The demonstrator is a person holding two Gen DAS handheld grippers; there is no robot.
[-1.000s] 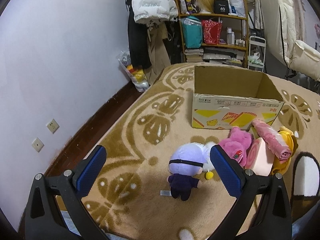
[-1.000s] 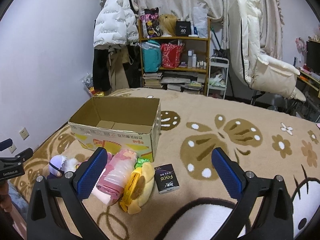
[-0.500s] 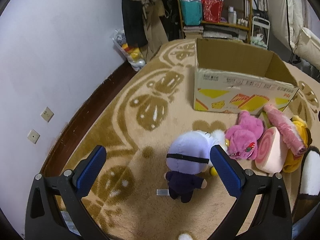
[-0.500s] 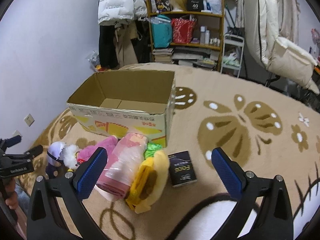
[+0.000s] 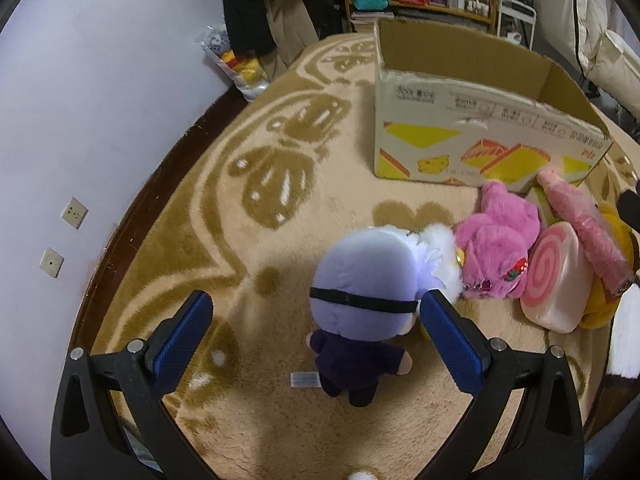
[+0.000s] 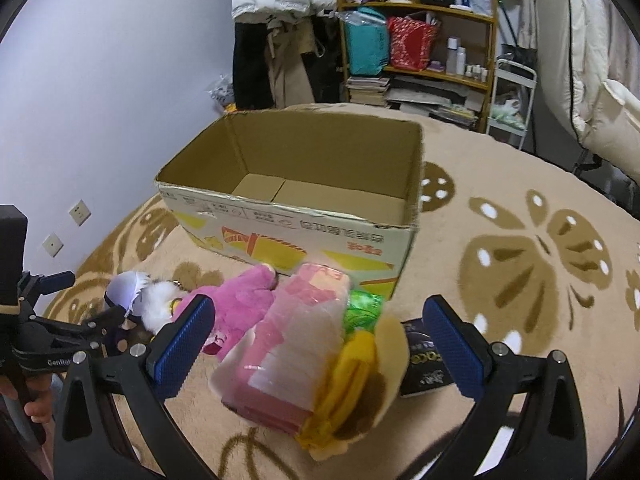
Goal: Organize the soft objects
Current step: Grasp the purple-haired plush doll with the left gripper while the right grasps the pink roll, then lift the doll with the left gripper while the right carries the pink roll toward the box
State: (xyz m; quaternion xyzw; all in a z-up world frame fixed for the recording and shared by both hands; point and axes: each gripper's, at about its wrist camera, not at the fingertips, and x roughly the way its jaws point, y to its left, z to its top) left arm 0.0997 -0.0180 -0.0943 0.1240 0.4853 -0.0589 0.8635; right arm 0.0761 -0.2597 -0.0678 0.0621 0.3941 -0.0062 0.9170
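Left gripper [image 5: 314,328]: its two blue pads are wide apart and hold nothing. It hangs over the purple doll, whose head sits between the pads.
Right gripper [image 6: 318,338]: spread wide too, nothing in it. It hangs over the pile of soft toys.
Purple doll [image 5: 362,292]: a small doll with a big pale purple head, a black band over the eyes and dark clothes. It sits on the rug, at the left end of the row of toys.
White fluffy toy [image 5: 438,254]: squeezed between the purple doll and the pink plush, touching both.
Pink plush [image 5: 498,240]: lies on the rug just in front of the box.
Swirl cushion [image 5: 554,276]: pink and white, like a cake roll, leaning on the pink plush.
Pink roll [image 6: 298,346]: wrapped in shiny plastic, lying on top of the yellow plush.
Yellow plush [image 6: 356,384]: at the right end of the row.
Box [image 6: 304,226]: a cardboard box with its top open, on the rug behind the toys. Its floor is bare.
Black packet [image 6: 426,364]: flat on the rug, just beside the yellow plush.
Rug [image 5: 276,208]: tan with brown butterfly shapes.
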